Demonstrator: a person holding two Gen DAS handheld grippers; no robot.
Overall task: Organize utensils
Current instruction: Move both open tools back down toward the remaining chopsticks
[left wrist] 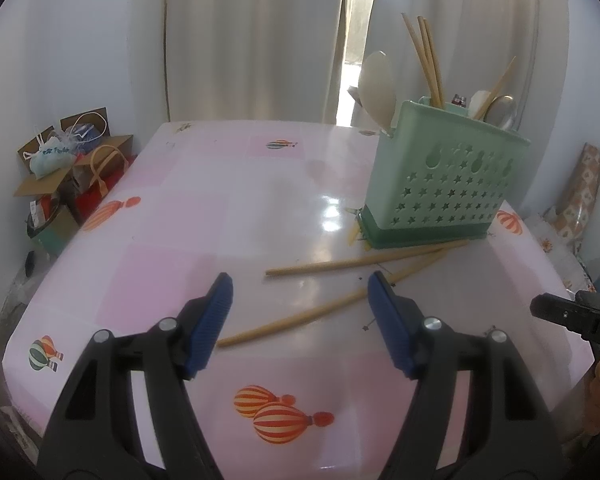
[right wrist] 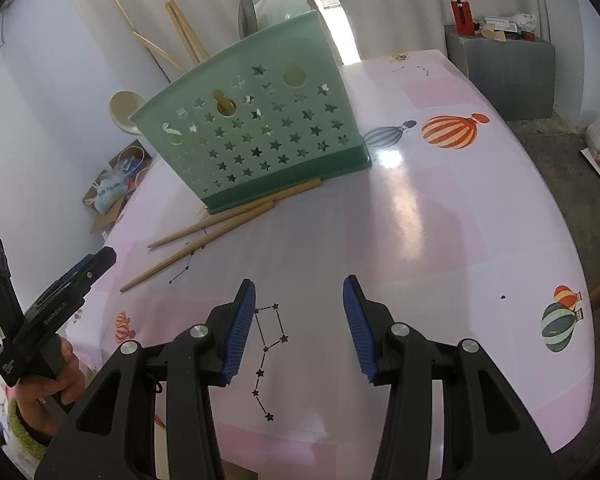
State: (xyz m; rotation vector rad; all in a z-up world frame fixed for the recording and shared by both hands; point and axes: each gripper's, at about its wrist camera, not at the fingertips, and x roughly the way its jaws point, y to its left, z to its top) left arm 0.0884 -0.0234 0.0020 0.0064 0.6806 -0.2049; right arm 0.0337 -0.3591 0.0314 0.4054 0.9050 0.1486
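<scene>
- Chopsticks [left wrist: 366,259], loose, two, bamboo-coloured: flat on the table, crossed near their far ends, butted against the holder's base; presumably the items left to sort.
- Holder [left wrist: 444,184], mint-green plastic, star-punched walls, darker base: upright at the table's far side; already stocked with upright chopsticks [left wrist: 426,60], a pale ladle-like spoon [left wrist: 376,84] and a metal spoon [left wrist: 500,110].
- Left gripper [left wrist: 300,292]: jaws spread, nothing between the pads; poised low over the nearer chopstick, which passes under the gap, likely lined up for a pinch.
- Right gripper [right wrist: 299,300]: jaws apart, empty; angled down at bare tabletop, well clear of the chopsticks, probably waiting its turn.
- Hand [right wrist: 60,376]: wrapped round the left tool's handle.
- Table [left wrist: 180,208]: glossy pink cover printed with hot-air balloons.
- Cardboard boxes [left wrist: 72,172]: on the floor beside the table, no part in the task.
</scene>
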